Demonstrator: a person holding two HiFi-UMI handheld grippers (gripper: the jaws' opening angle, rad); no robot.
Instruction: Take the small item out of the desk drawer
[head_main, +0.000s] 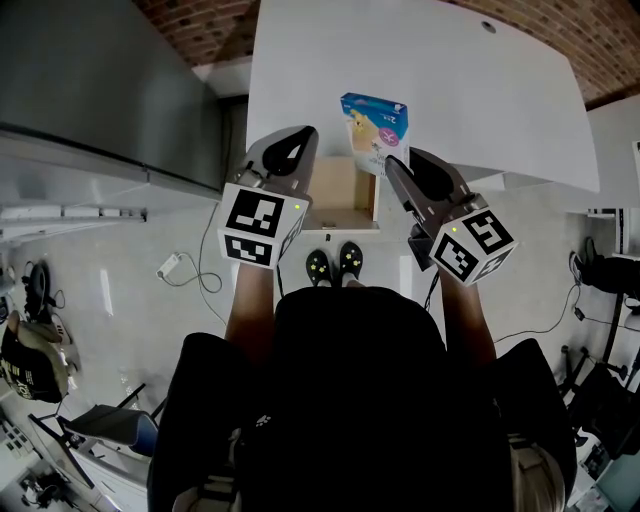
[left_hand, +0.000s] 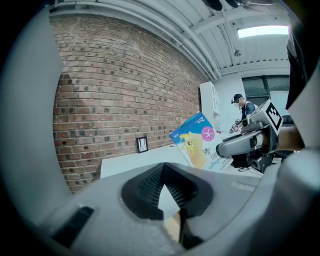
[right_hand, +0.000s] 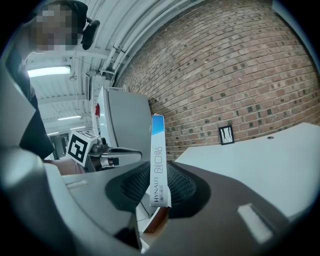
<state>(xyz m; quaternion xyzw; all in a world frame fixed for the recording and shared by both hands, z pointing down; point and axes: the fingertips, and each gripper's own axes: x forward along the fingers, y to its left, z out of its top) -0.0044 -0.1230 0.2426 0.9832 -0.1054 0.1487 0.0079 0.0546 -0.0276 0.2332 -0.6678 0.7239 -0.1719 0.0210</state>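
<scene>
The small box is already clear of the open drawer, held upright over the front edge of the white surface by the right tool, jaws clamped on its thin sides, apparently ready to set down, while the left tool waits closed and empty by the drawer's left edge

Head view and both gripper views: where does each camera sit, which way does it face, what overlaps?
Head view: on the person's head, facing steeply down on the white desk and open drawer; forearms, shoes, left gripper, right gripper show.
Left gripper view: along its shut jaws toward the brick wall; right gripper at right.
Right gripper view: along jaws clamping the blue box; left gripper at left.
Shared: all three show the blue box.
</scene>
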